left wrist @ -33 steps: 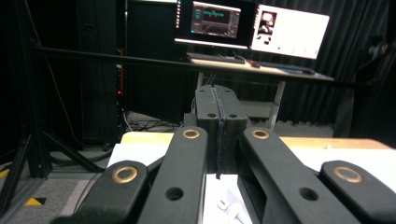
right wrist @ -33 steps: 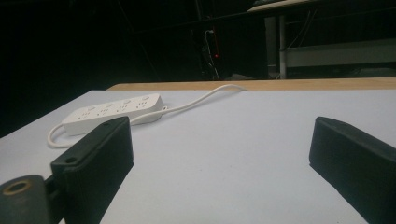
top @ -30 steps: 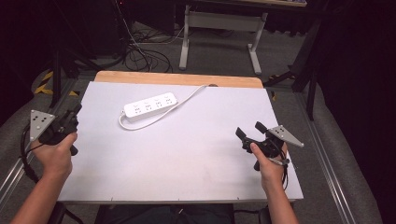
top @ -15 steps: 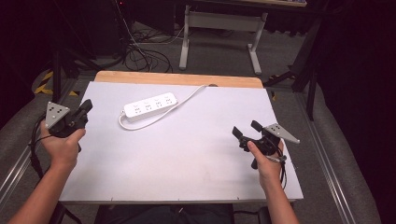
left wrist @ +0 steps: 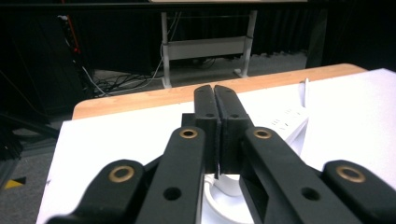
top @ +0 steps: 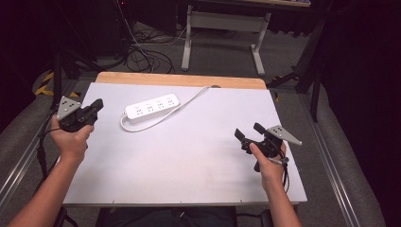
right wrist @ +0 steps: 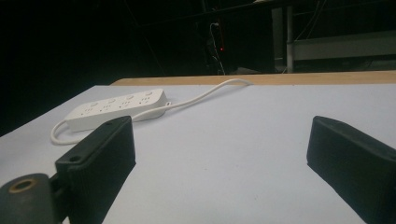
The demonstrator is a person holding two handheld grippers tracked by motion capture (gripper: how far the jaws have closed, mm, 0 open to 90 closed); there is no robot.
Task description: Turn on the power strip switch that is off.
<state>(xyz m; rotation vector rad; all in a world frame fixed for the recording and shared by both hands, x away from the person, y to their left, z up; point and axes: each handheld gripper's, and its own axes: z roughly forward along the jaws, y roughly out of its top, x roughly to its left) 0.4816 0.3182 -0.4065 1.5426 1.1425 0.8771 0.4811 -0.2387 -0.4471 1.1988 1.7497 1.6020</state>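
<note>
White power strip [top: 152, 107] lies flat at far left of surface [top: 198, 156], cord looping back. Your left claw [top: 97, 105] pressed together, empty, aimed at strip for approach. Your right claw [top: 247, 131] spread, empty, waiting well apart.

- Bare forearms, no sleeves, in the high view.
- Left black two-jaw gripper [top: 97, 105], grey three-cornered plate on top, dark cable trailing below.
- Flat black pads [left wrist: 205, 112], brass-ringed pivots and plain screw holes along its arms.
- Right black two-jaw gripper [top: 249, 131], same grey plate; blocky matte pads [right wrist: 107, 144], one brass-ringed pivot.
</note>
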